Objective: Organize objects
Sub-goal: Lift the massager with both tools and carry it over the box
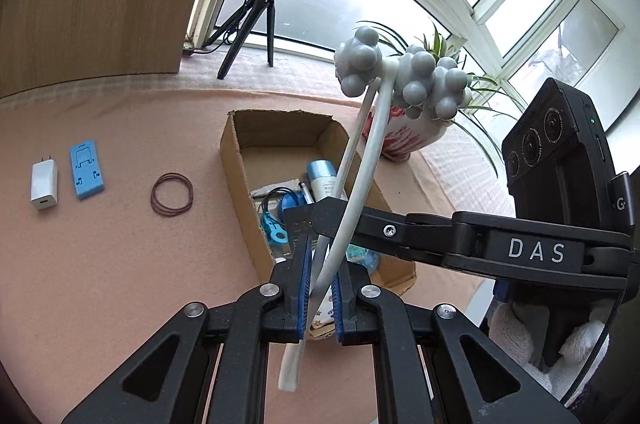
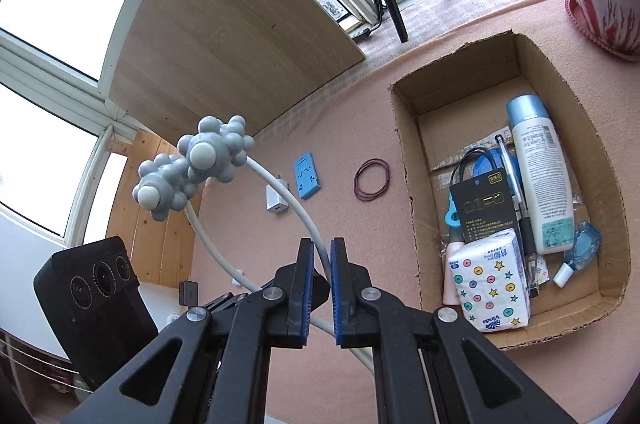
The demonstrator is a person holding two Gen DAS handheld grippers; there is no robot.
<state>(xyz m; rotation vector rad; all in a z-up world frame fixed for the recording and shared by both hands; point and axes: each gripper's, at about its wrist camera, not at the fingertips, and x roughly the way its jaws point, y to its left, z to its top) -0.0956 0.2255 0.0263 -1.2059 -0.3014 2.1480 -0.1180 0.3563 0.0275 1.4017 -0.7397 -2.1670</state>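
A grey massager with knobbly ball heads (image 1: 400, 76) and two curved white arms (image 1: 360, 168) is held in the air over the pink table. My left gripper (image 1: 323, 288) is shut on its white arms. My right gripper (image 2: 320, 276) is also shut on a white arm (image 2: 296, 208); its fingers (image 1: 320, 220) reach in from the right in the left wrist view. The ball heads (image 2: 200, 164) stick up to the left in the right wrist view. An open cardboard box (image 1: 232, 160) (image 2: 408, 160) holds several items, among them a lotion bottle (image 2: 540, 168) and a tissue pack (image 2: 488, 280).
On the table left of the box lie brown rubber bands (image 1: 173, 198) (image 2: 372, 180), a blue plastic stand (image 1: 86, 168) (image 2: 307, 180) and a white charger (image 1: 44, 186) (image 2: 276, 202). A potted plant (image 1: 412, 140) (image 2: 600, 8) stands behind the box. A ring light tripod (image 1: 256, 16) stands by the window.
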